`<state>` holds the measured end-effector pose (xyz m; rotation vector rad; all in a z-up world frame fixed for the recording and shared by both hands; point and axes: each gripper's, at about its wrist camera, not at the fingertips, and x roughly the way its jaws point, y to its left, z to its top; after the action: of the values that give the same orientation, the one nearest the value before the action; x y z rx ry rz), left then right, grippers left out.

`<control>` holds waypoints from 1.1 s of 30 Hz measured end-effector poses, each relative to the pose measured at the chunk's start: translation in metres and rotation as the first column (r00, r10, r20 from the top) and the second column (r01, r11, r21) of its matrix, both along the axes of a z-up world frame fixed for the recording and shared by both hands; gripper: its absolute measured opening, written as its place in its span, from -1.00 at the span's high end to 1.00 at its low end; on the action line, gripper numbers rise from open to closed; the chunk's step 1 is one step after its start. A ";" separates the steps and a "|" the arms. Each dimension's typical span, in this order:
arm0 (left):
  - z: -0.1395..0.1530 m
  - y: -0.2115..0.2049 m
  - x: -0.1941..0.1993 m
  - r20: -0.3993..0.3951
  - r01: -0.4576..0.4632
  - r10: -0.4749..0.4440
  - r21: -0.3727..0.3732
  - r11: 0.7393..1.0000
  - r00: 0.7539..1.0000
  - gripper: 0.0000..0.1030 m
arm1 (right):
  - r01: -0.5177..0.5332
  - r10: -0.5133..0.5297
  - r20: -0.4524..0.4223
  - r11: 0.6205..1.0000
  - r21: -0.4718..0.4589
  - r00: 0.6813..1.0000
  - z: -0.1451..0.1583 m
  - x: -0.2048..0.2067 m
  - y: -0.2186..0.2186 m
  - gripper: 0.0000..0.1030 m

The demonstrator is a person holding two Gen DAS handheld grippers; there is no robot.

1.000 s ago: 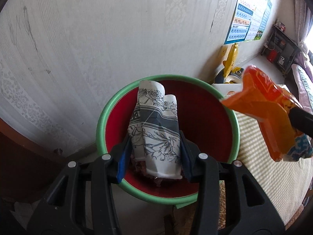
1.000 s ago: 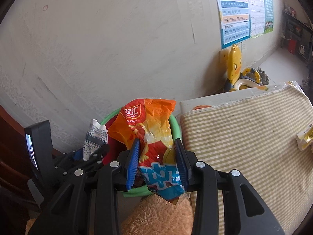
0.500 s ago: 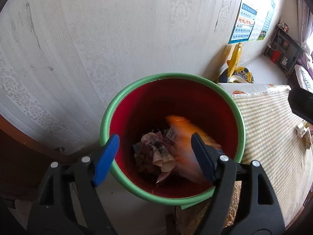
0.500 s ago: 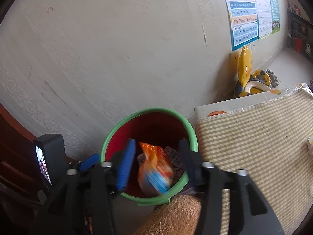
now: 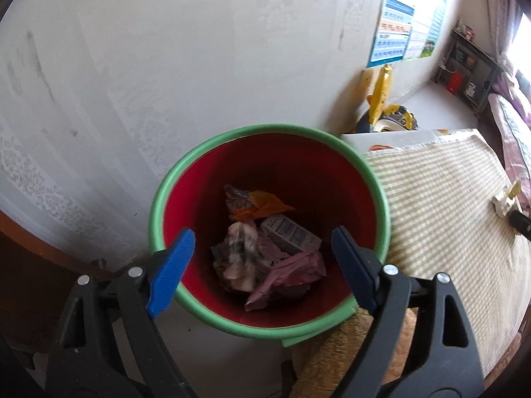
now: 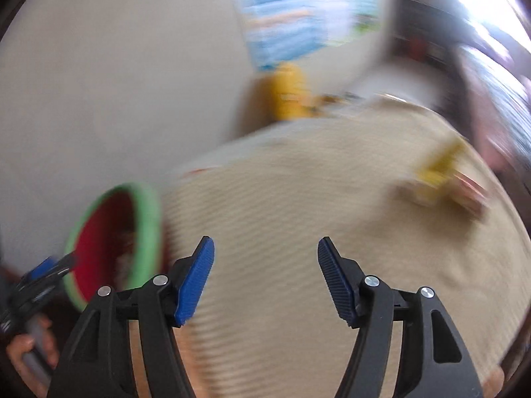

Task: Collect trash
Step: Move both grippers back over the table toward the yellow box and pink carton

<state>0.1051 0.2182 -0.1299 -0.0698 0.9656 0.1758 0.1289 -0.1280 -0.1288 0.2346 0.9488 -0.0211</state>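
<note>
Poised above a red plastic bucket with a green rim (image 5: 159,199): left gripper (image 5: 262,242), jaws opening wide, nothing between them. Inside the bucket: crumpled printed paper (image 5: 239,252), an orange snack wrapper (image 5: 262,204) at twelve o'clock. Over the checked cloth (image 6: 298,205): right gripper (image 6: 265,252), opening, empty; blurred yellow scrap (image 6: 438,172) at two o'clock.

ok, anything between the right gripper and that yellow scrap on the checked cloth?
Nothing visible. The right gripper, jaws opening and empty, faces bare checked cloth; the yellow scrap lies beyond, up and to the right. The view is blurred.
</note>
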 end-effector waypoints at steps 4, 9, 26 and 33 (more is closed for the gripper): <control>0.005 -0.031 0.004 0.004 0.066 -0.066 0.023 0.998 0.998 -0.60 | 0.158 -0.159 0.006 0.975 -0.156 0.987 -0.005 0.000 -0.080 -0.41; 0.012 -0.076 0.008 0.005 0.159 -0.159 0.011 0.987 0.987 -0.59 | 0.103 -0.145 -0.079 0.915 -0.389 0.986 -0.036 0.031 -0.135 -0.41; 0.013 -0.286 0.041 0.013 0.544 -0.544 0.017 0.839 0.839 -0.59 | 0.167 -0.166 -0.062 0.986 0.001 0.984 -0.048 -0.044 -0.188 1.00; -0.007 -0.401 0.074 -0.013 0.710 -0.712 0.079 0.700 0.703 -0.59 | 0.283 -0.281 -0.032 0.952 0.112 0.959 -0.055 -0.109 -0.201 0.94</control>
<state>0.1790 -0.1823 -0.1373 0.3820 0.9029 -0.5144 0.0199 -0.3285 -0.1841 0.4773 0.9273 -0.2322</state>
